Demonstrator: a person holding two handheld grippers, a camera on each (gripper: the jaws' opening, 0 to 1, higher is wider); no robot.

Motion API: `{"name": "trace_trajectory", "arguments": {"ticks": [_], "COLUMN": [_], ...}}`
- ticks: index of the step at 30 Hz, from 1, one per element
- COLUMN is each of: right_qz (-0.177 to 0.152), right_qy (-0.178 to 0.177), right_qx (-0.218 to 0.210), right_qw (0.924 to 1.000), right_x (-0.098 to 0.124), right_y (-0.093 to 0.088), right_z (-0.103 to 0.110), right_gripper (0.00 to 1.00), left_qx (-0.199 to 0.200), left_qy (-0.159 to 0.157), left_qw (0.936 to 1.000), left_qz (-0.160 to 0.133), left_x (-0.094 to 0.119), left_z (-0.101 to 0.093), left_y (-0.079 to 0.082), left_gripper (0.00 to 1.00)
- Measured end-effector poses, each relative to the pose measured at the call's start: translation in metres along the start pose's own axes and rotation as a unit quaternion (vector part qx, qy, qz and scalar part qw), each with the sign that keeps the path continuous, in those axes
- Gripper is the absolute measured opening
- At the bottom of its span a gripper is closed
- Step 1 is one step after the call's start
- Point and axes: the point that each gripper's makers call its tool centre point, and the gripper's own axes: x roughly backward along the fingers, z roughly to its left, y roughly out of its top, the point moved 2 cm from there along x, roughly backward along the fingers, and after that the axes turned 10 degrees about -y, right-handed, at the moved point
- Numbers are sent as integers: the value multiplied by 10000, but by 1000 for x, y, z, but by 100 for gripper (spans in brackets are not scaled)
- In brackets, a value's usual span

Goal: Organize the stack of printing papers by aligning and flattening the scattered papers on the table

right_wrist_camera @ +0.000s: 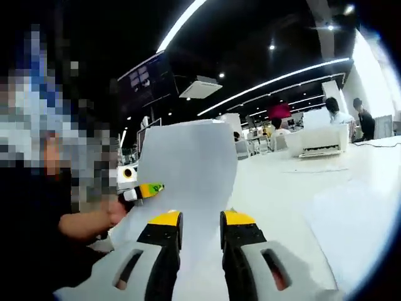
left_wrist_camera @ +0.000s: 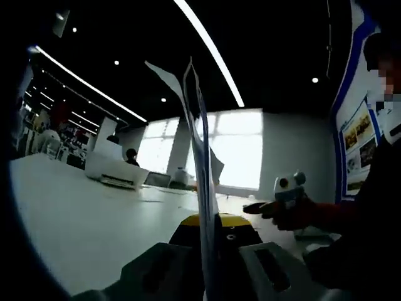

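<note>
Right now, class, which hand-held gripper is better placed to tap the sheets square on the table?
Left, probably: the left hand-held gripper is clamped on the upright papers above the table; the right hand-held gripper looks open.

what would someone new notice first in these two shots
In the left gripper view, thin white printing papers stand on edge, clamped between the left gripper's yellow-tipped jaws. In the right gripper view the same sheets rise broadside like a curved white wall before the right gripper, above the glossy white table.
</note>
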Motion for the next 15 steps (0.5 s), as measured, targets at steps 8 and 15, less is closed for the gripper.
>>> {"name": "trace_trajectory", "arguments": {"ticks": [8, 15], "right_qz": [50, 35], "right_qy": [-549, -854], "right_qx": [194, 240], "right_qw": [9983, 9961], "right_x": [31, 61], "right_y": [-1, 3], "right_z": [-28, -50], "right_gripper": [28, 29], "left_qx": [108, 138], "left_qy": [1, -14], "left_qw": [9999, 9999], "left_qz": [-58, -60], "left_x": [3, 2], "left_z": [1, -1], "left_y": [1, 0], "left_gripper": [6, 6]}}
